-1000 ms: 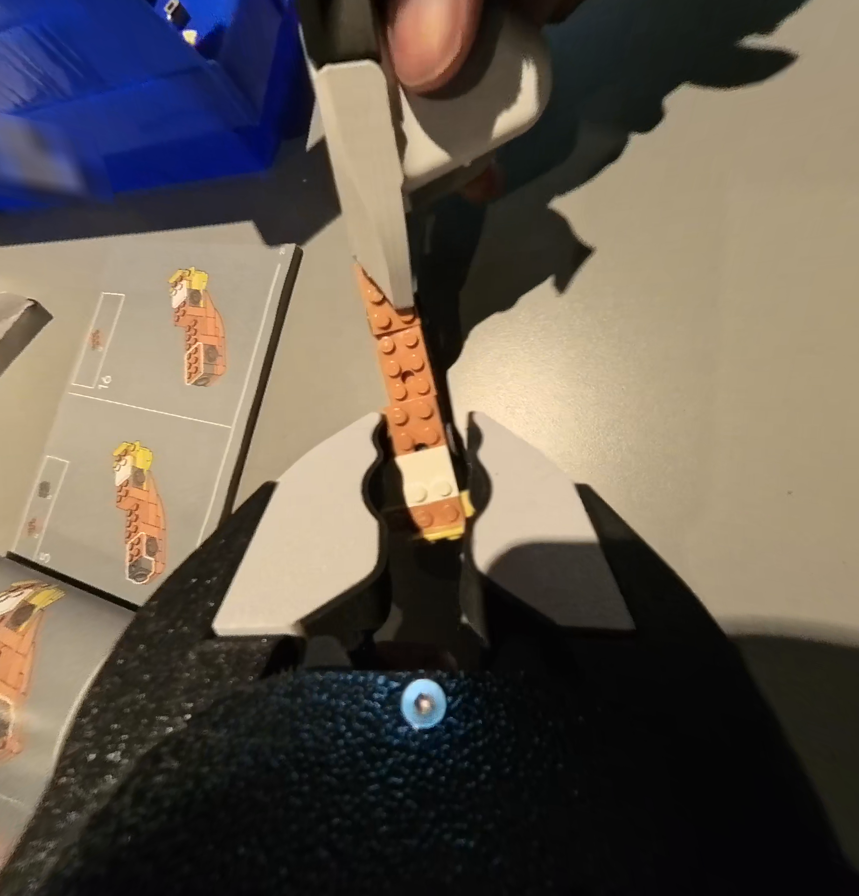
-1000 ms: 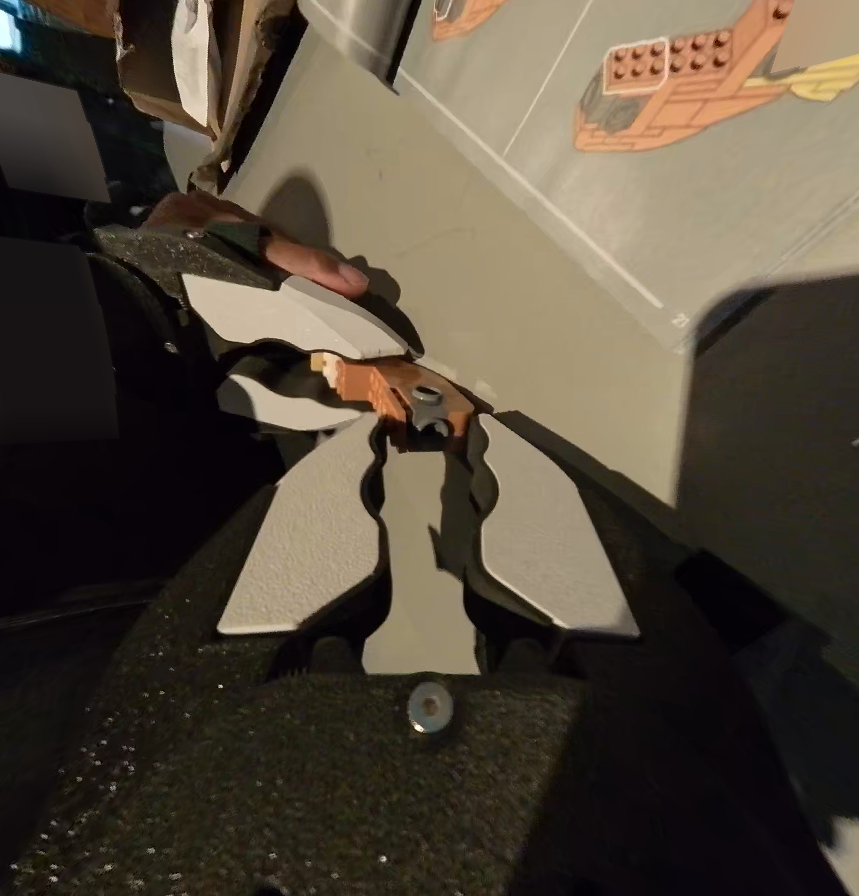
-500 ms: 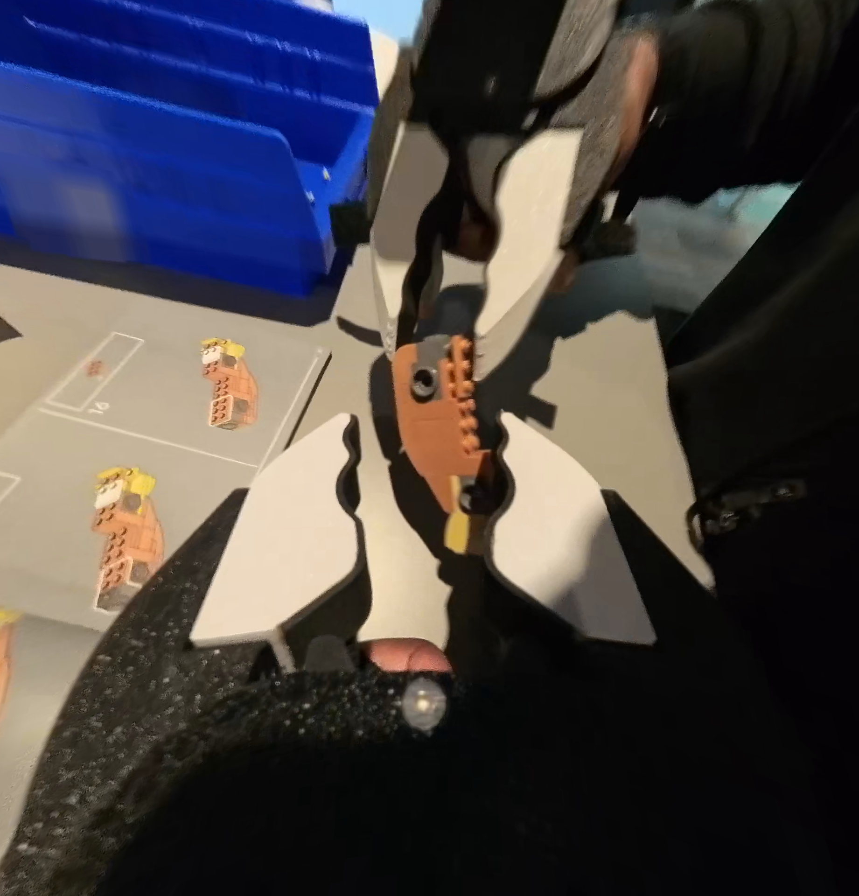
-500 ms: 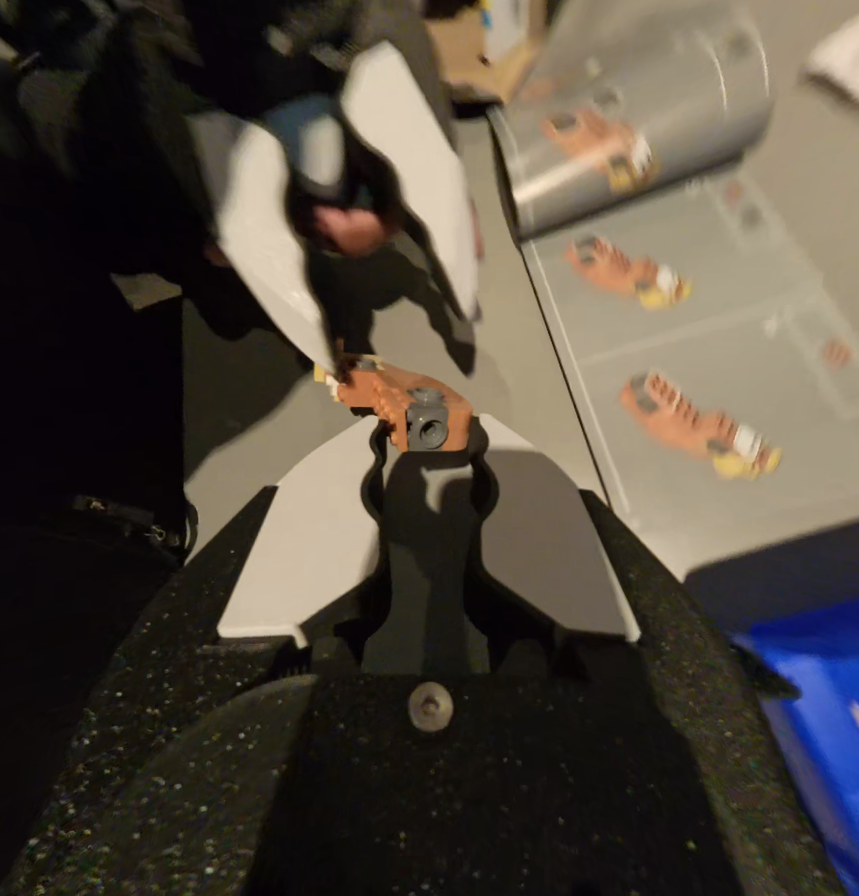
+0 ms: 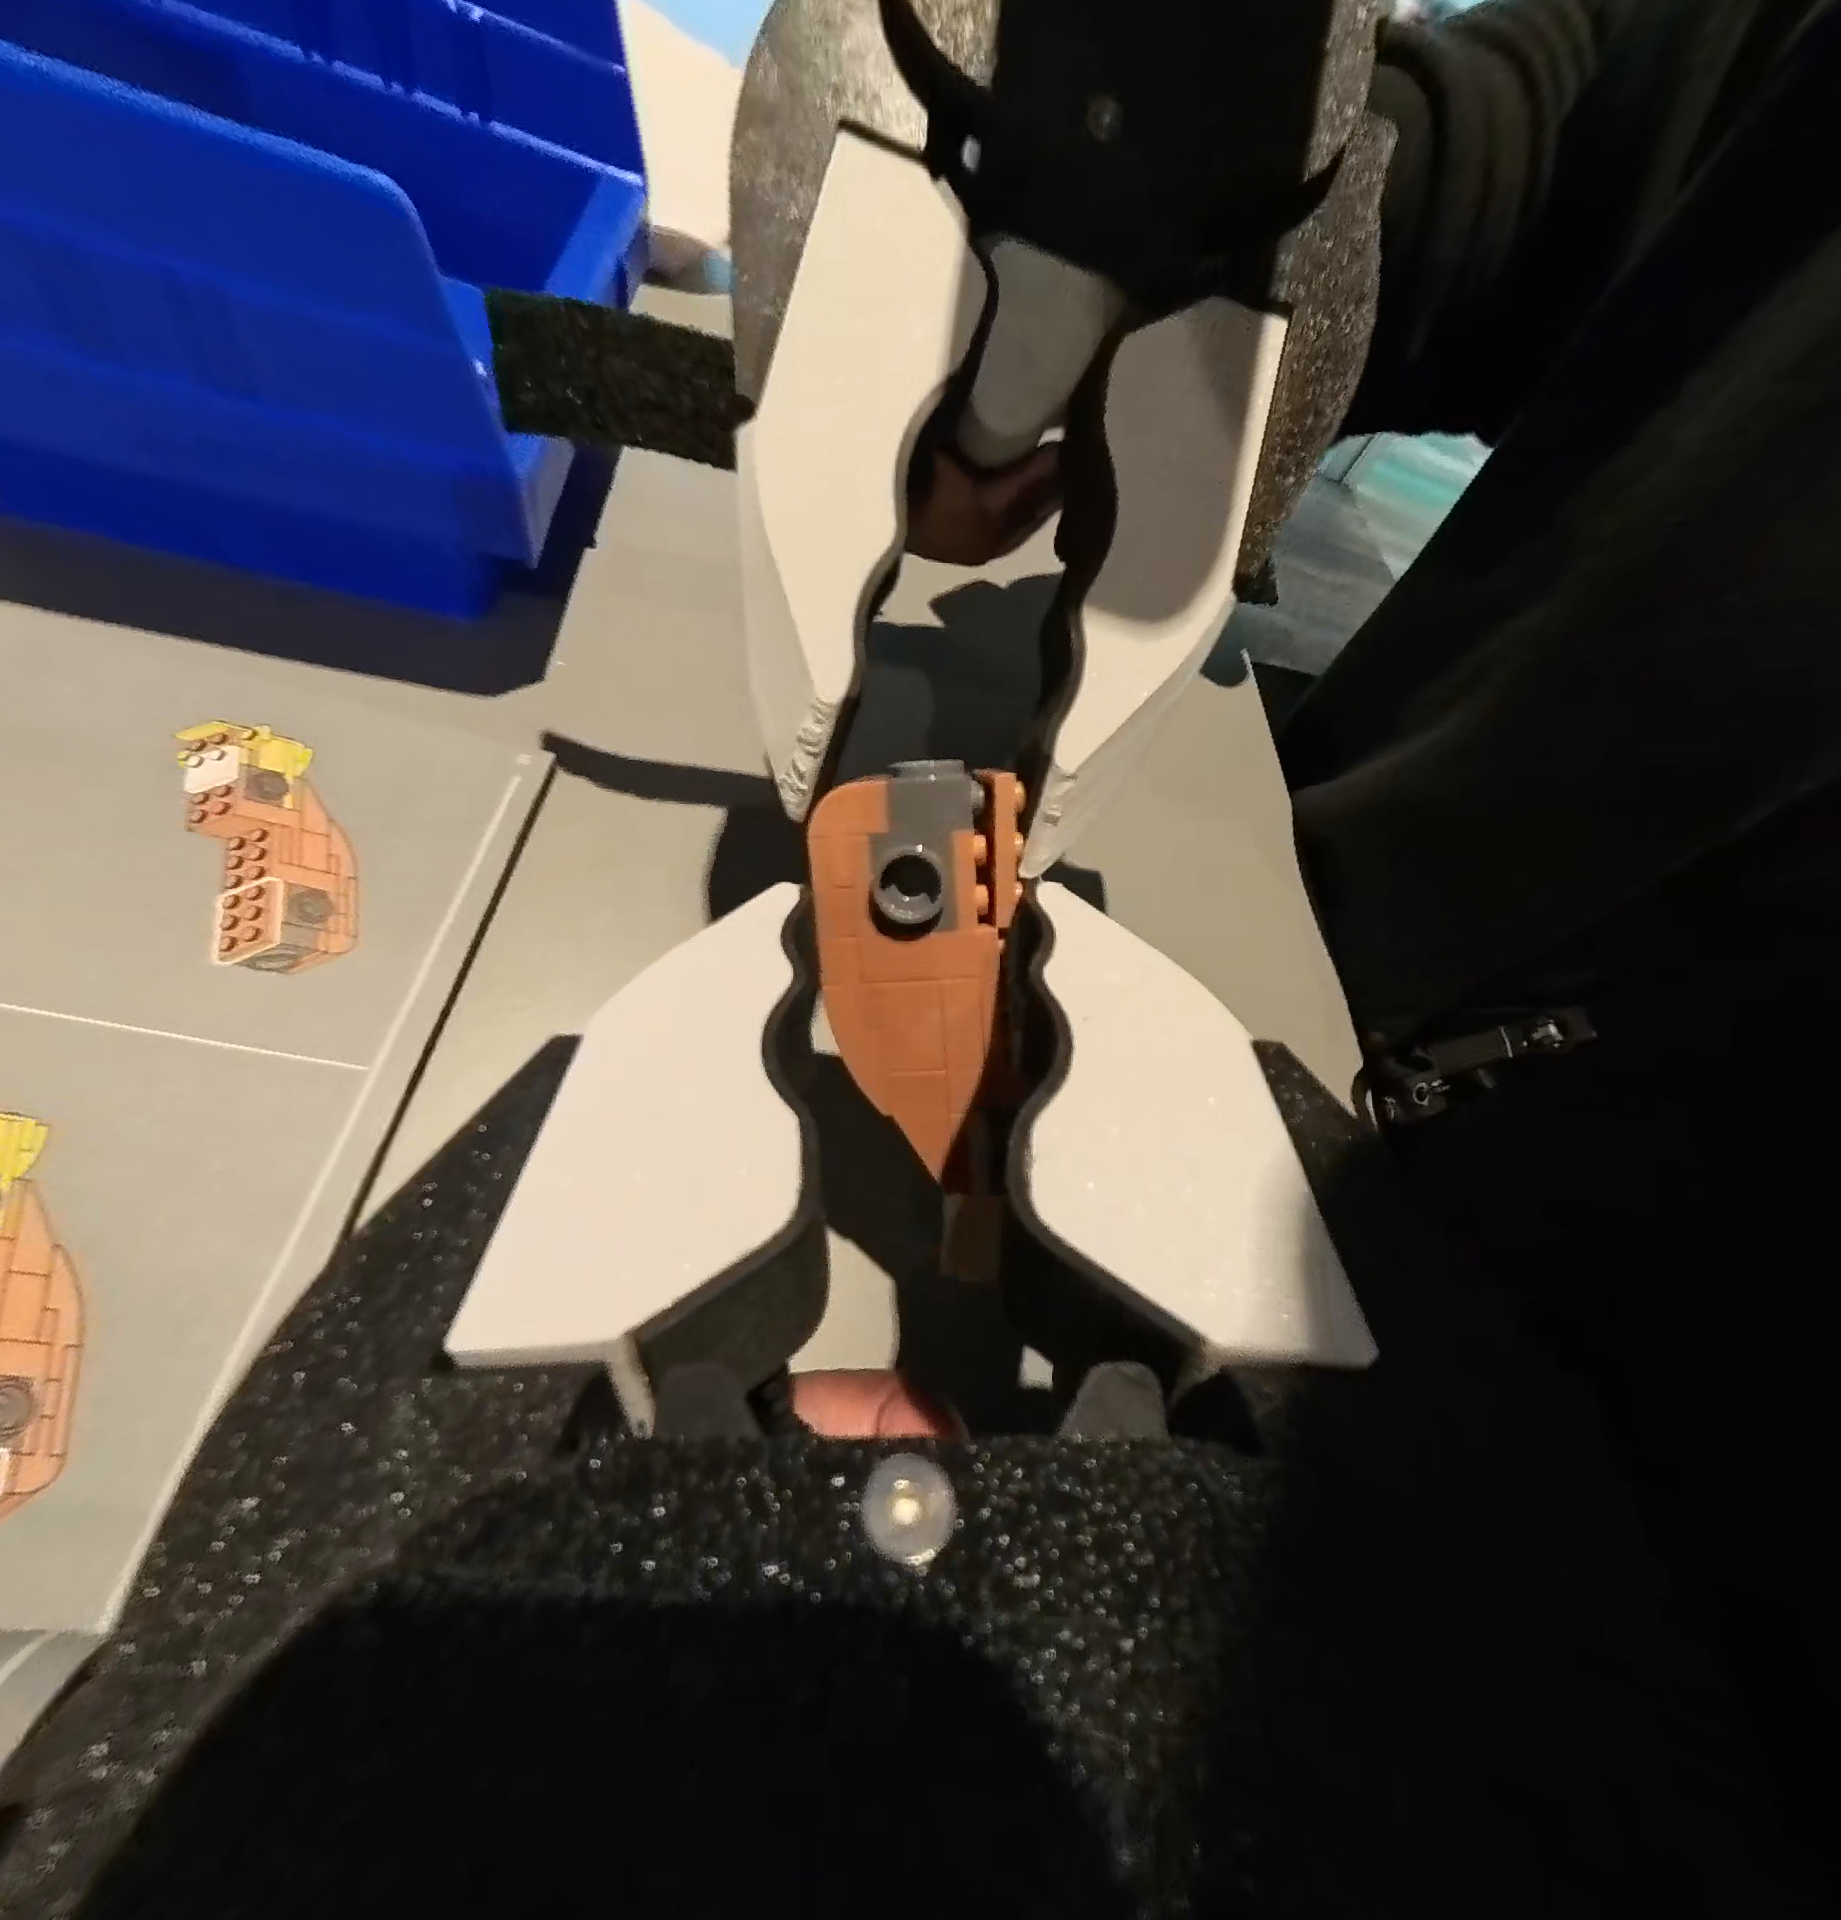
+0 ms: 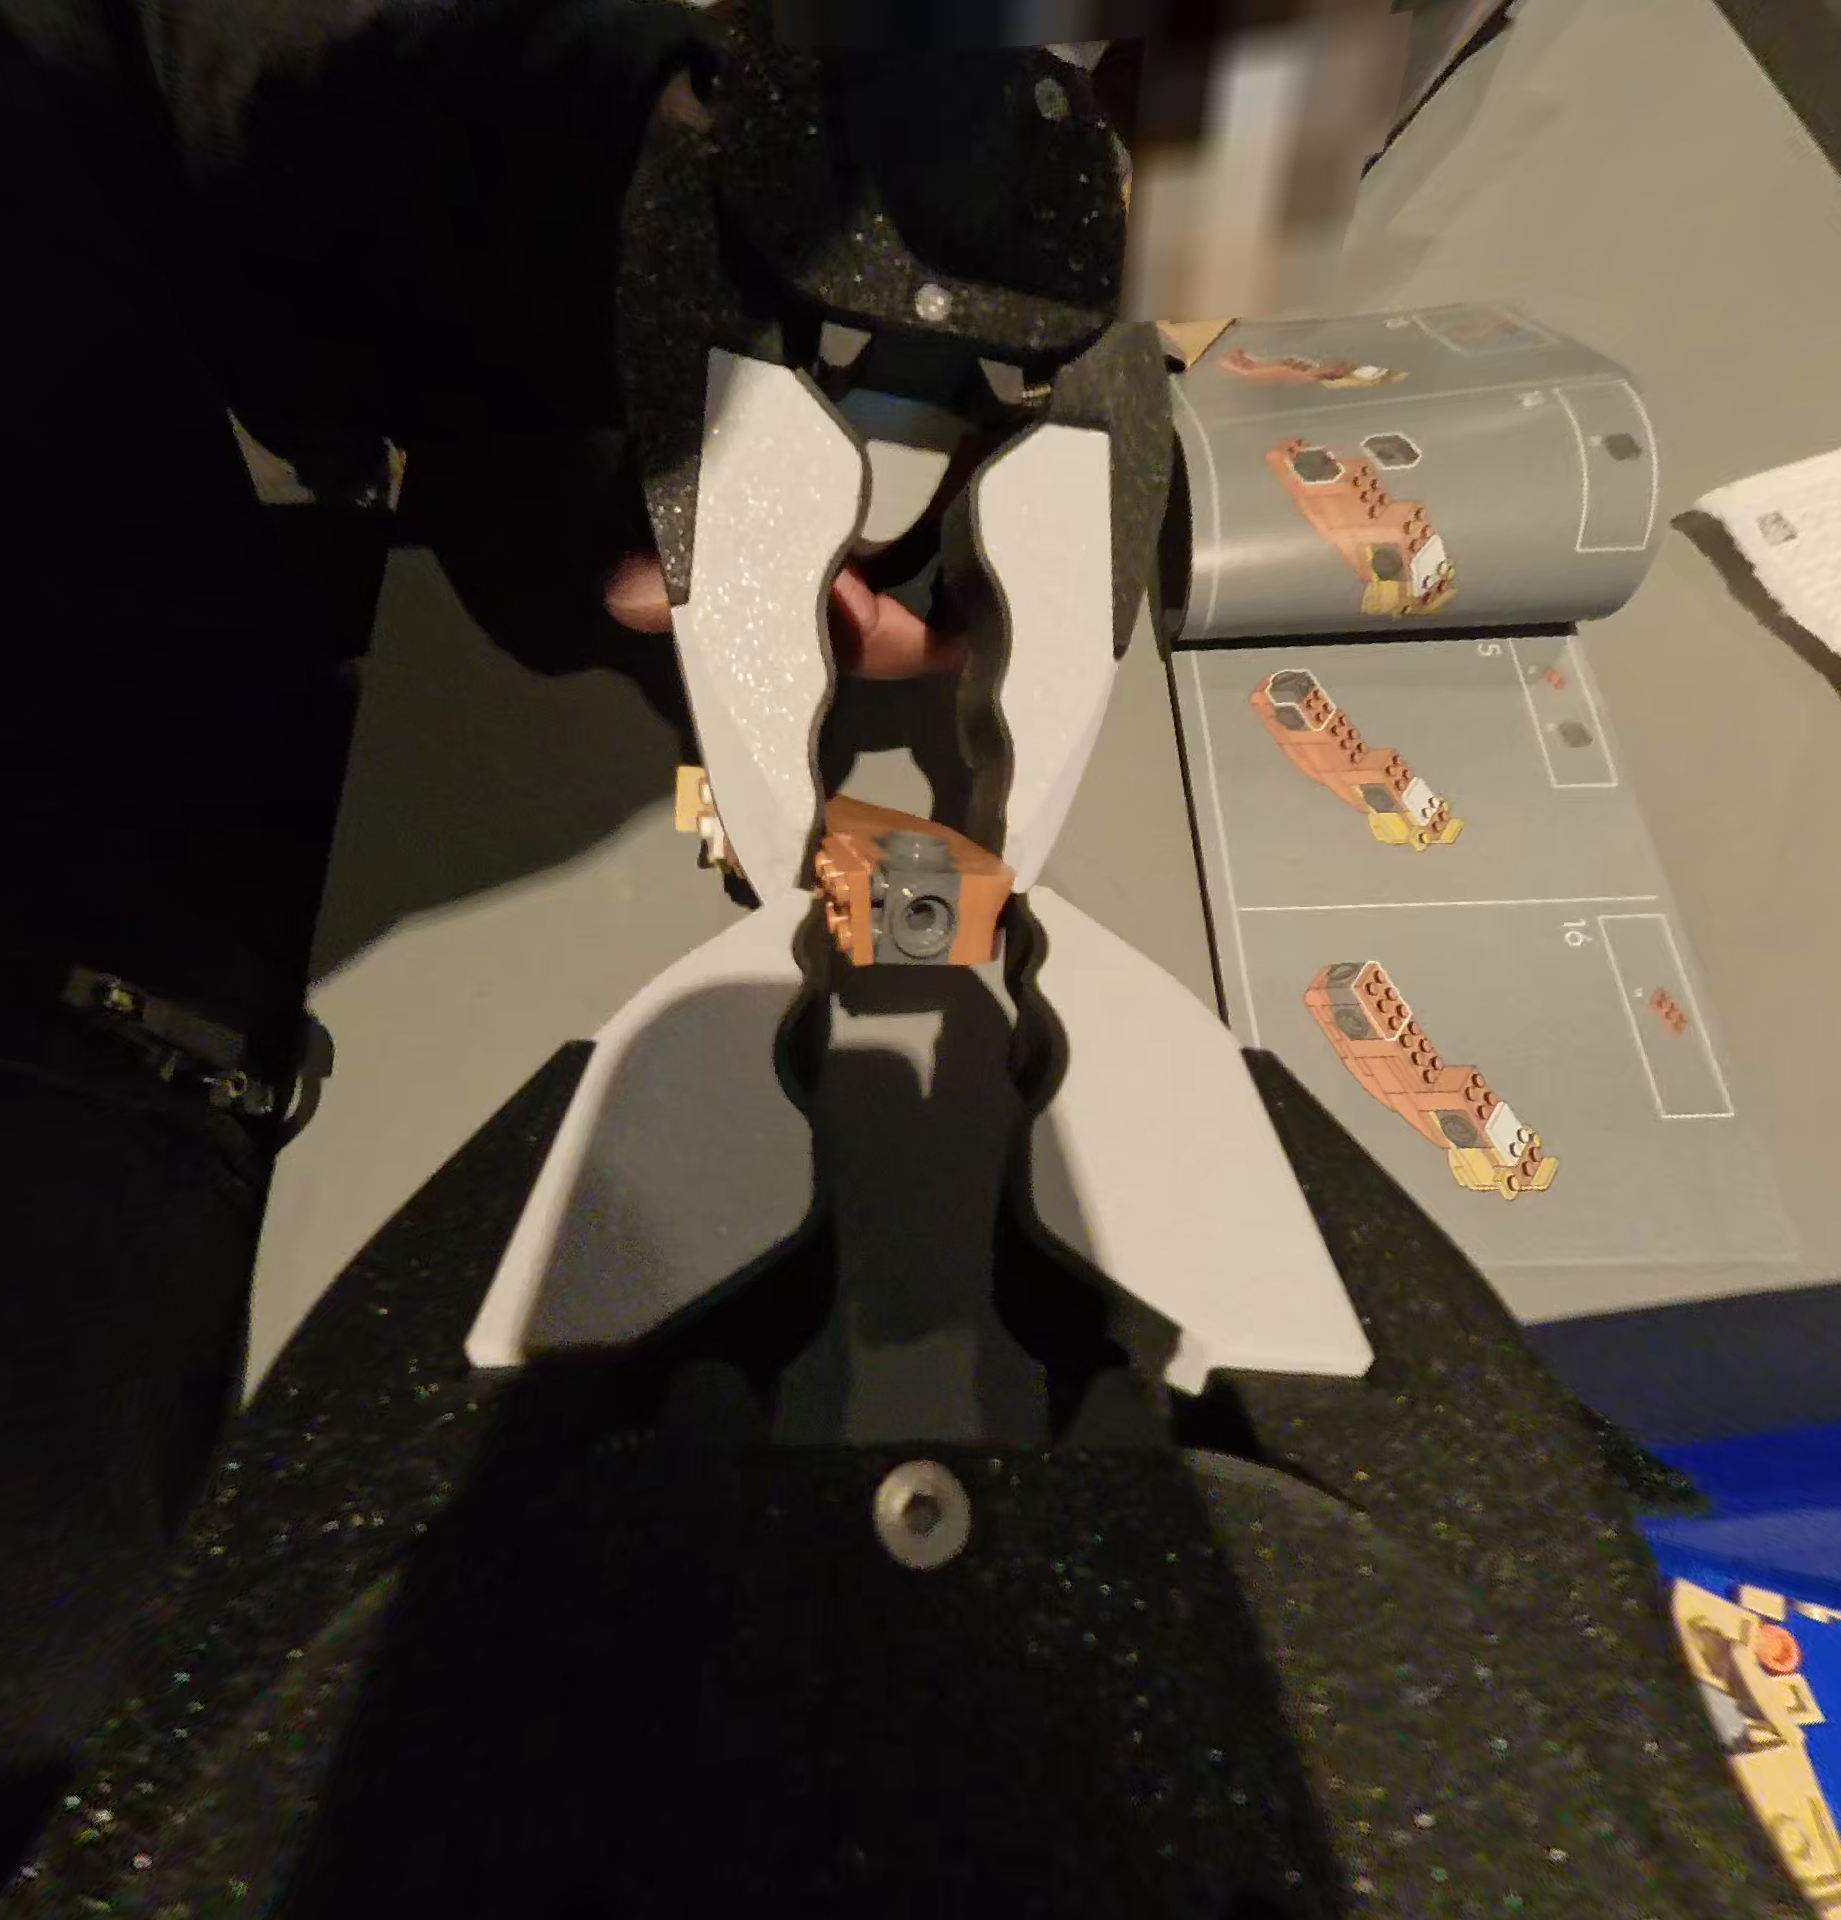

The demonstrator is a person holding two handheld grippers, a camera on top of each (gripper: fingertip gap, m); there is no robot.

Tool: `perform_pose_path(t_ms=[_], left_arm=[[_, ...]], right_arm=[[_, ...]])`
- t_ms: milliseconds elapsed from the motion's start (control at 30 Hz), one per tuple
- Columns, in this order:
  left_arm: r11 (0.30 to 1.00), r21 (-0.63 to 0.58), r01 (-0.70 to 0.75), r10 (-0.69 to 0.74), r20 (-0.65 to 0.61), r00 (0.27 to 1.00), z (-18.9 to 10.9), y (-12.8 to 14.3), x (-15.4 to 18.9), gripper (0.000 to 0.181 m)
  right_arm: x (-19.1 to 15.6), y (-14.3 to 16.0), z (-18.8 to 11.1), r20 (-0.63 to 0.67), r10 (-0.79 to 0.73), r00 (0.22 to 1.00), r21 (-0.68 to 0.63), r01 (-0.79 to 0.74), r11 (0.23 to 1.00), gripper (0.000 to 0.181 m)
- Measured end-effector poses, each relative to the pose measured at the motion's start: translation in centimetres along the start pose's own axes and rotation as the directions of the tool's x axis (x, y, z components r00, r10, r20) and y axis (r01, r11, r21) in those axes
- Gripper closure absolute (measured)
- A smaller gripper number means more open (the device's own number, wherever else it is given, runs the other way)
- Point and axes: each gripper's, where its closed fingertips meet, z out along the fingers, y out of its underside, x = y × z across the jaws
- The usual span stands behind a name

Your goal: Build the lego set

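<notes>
A brown lego model (image 5: 895, 997) with a dark grey holed brick (image 5: 908, 883) on its side is held above the grey table. My left gripper (image 5: 911, 914) is shut on the model along its length. My right gripper (image 5: 926, 810) reaches in from the top of the left wrist view and clamps the model's far end. In the right wrist view my right gripper (image 6: 911, 925) is shut on the model (image 6: 968, 894) at the grey brick (image 6: 921, 914). The left gripper (image 6: 895, 862) faces it from above. The model's tan and white end (image 6: 700, 821) sticks out to the left.
An open instruction booklet (image 5: 220, 1039) lies on the table, and in the right wrist view it (image 6: 1415, 935) has a curled page. Blue bins (image 5: 272, 312) stand behind it. A blue bin with pieces (image 6: 1778, 1662) is at the lower right. A person in black clothing (image 5: 1622, 935) is close by. Only a small space, under 4 cm, lies between the two pairs of fingers.
Both grippers swung round with the model and now face each other tip to tip. The model has turned, so its side with the grey brick faces the left camera instead of its studs.
</notes>
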Motion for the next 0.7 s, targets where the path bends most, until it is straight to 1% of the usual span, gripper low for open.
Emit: perform_pose_path(t_ms=[433,700], left_arm=[[0.997,0.026,-0.075,0.075,-0.008,0.997,0.4,0.6,0.6,0.148],[0.991,0.082,-0.107,0.108,-0.017,0.994,0.2,0.3,0.8,0.148]], right_arm=[[-1.0,0.3,0.2,0.000,-0.097,0.995,-0.025,0.097,0.995,0.149],[-1.2,-0.1,0.1,0.007,-0.072,0.997,0.053,0.071,0.996,0.148]])
